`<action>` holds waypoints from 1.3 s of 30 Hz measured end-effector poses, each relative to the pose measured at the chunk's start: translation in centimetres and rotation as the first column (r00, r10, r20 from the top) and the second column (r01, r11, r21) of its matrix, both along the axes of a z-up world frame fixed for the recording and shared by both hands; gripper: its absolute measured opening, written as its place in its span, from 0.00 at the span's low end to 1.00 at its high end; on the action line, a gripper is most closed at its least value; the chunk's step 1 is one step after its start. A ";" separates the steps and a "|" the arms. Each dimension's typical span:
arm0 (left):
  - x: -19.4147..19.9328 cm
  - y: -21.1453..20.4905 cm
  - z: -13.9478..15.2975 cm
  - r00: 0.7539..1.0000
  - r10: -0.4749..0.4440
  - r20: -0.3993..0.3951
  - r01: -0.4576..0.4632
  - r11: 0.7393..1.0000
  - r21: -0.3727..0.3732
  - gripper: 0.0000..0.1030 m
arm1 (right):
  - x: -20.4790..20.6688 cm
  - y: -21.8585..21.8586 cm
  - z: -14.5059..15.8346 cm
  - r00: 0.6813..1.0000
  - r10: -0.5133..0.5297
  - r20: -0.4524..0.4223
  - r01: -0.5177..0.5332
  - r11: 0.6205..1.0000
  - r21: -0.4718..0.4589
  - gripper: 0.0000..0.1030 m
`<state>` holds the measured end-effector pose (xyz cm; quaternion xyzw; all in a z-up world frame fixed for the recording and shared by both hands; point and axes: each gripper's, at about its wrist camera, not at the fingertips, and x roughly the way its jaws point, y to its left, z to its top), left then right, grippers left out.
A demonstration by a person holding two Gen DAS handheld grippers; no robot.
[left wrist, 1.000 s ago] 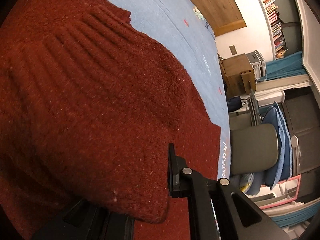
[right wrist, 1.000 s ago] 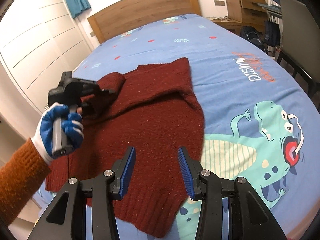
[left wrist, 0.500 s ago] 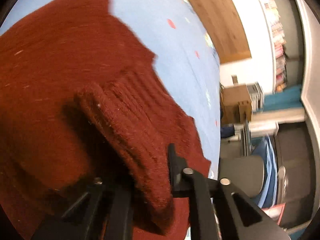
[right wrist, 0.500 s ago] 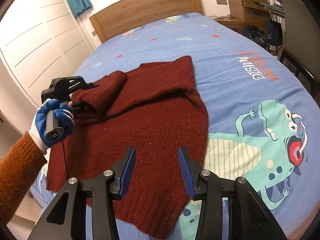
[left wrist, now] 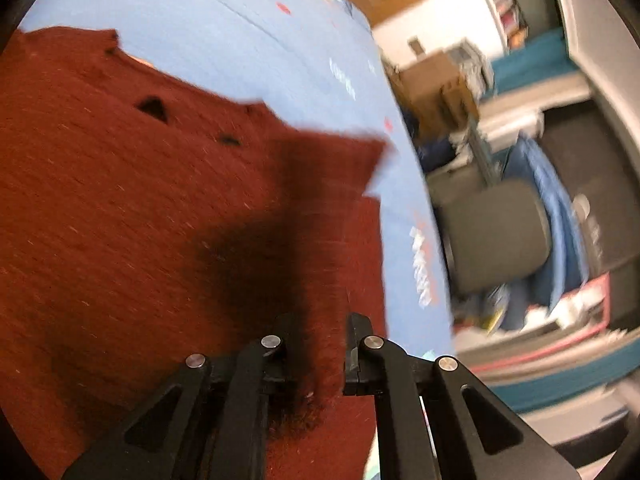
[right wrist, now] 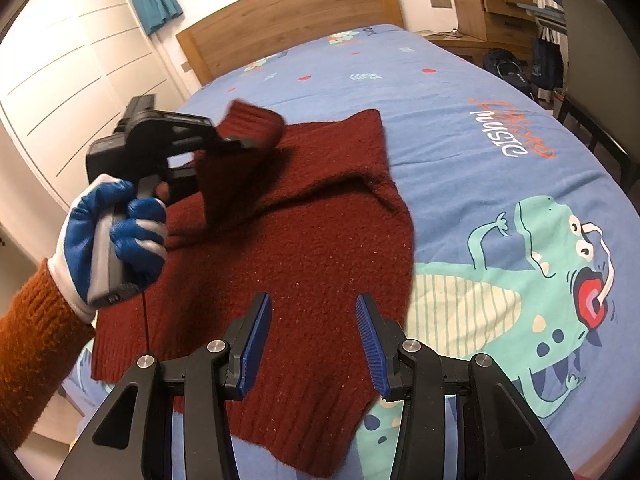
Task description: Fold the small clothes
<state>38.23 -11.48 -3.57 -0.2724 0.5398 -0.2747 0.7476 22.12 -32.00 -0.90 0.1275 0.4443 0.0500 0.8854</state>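
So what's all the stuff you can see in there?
sweater: one, dark red, spread on the bed, sleeve lifted
bed cover: one, blue with a green monster, under the sweater
headboard: one, wood, far end of the bed
wardrobe: one, white, left of the bed
chair: one, grey, right of the bed
left hand-held gripper: one, black, shut on the sleeve
right hand-held gripper: one, black with blue pads, open above the sweater

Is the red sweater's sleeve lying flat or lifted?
Lifted: the left gripper is shut on the sleeve, holding its cuff above the sweater body, which lies spread on the bed.
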 end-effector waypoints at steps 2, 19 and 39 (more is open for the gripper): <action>-0.8 -0.7 -0.4 0.999 -0.032 0.000 0.032 0.999 0.027 0.22 | -0.1 -0.3 0.1 1.000 -0.006 0.002 0.006 1.000 0.001 0.45; -3.6 -1.1 -1.2 0.987 -0.046 0.153 -0.002 0.954 0.300 0.41 | -0.7 -1.1 0.4 1.000 -0.028 0.012 0.028 1.000 0.012 0.45; -2.8 8.6 -1.5 0.952 0.048 0.302 -0.199 0.848 0.491 0.41 | 0.1 1.5 1.2 1.000 0.007 0.002 -0.007 0.999 -0.043 0.45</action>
